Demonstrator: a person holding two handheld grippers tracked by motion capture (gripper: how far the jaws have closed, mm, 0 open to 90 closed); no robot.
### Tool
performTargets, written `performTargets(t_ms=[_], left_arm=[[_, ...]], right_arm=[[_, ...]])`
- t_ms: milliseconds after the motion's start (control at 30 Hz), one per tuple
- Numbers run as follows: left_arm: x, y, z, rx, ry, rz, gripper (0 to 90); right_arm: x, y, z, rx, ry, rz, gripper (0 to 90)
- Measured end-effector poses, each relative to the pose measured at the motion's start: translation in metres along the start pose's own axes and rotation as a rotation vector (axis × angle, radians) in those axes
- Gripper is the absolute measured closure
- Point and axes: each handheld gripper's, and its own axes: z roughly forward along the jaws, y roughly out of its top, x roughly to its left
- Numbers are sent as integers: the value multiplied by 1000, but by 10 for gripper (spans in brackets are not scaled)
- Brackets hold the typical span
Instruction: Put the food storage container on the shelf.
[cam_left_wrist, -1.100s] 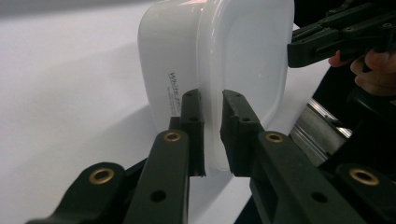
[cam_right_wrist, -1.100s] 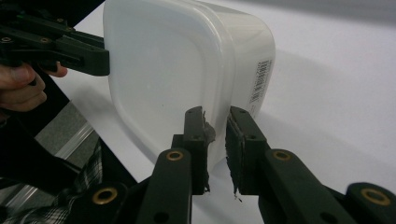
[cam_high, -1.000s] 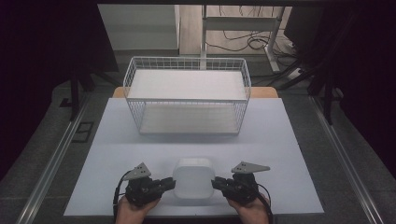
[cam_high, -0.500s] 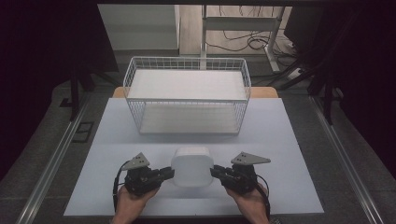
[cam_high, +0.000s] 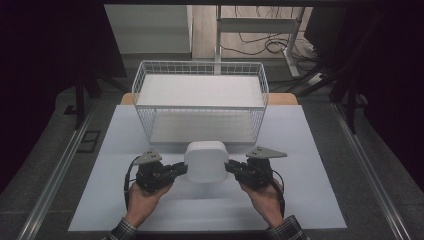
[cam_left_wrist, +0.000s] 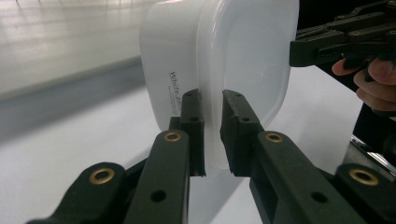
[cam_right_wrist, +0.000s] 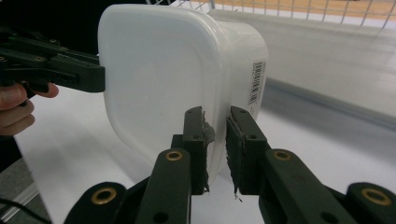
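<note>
A white lidded plastic container (cam_high: 205, 161) hangs above the white table, held between both grippers. My left gripper (cam_high: 183, 169) is shut on the rim at its left side; in the left gripper view the pads (cam_left_wrist: 192, 122) pinch the lid edge of the container (cam_left_wrist: 219, 65). My right gripper (cam_high: 229, 167) is shut on the rim at its right side, and the right gripper view has its jaws clamping the lip of the container (cam_right_wrist: 163, 79), which bears a barcode label. A white wire basket (cam_high: 200, 80) stands just beyond the container.
The white table mat (cam_high: 320, 165) ends close to the person's hands at the front. Grey floor and metal rails (cam_high: 55, 170) run along both sides. Cables and a desk frame (cam_high: 260, 25) lie behind the basket.
Both grippers have carried the container up and away from the person, toward the wire basket. Their grip on its two sides has stayed the same.
</note>
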Motion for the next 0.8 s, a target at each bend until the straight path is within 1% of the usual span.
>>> performTargets(t_ms=[33,67,100,133,233,267,333,400,467,533,600,767,800], left_arm=[[2,2,1,-2,-2,-1,802],[3,4,2,-5,-2,-1,802],[6,7,3,-8,2,3,802],[6,7,3,-8,2,3,802],[10,14,5,-20,9,10,803],[11,17,6,-23,9,12,804],[13,21,7,-29,12,14,804],[15,24,9,-33,10,20,806],[18,27,11,-37,7,24,807],[21,30,13,-46,-2,19,809],[25,31,16,-51,-5,6,809],[36,36,23,-54,-4,-10,810],[41,38,26,-53,-4,-19,809]], right_arm=[[-4,3,2,1,2,9,771],[-4,3,2,1,2,9,771],[-7,6,6,-6,2,10,771],[-8,8,7,-10,1,12,770],[-11,12,10,-19,-3,10,769],[-15,16,13,-22,-7,7,767],[-16,18,14,-24,-11,6,766],[-21,21,19,-29,-18,16,761],[-23,22,20,-30,-19,21,761],[-28,24,24,-39,-22,35,759],[-30,26,27,-44,-24,35,759],[-35,32,34,-40,-36,34,758],[-38,35,38,-38,-44,36,758]])
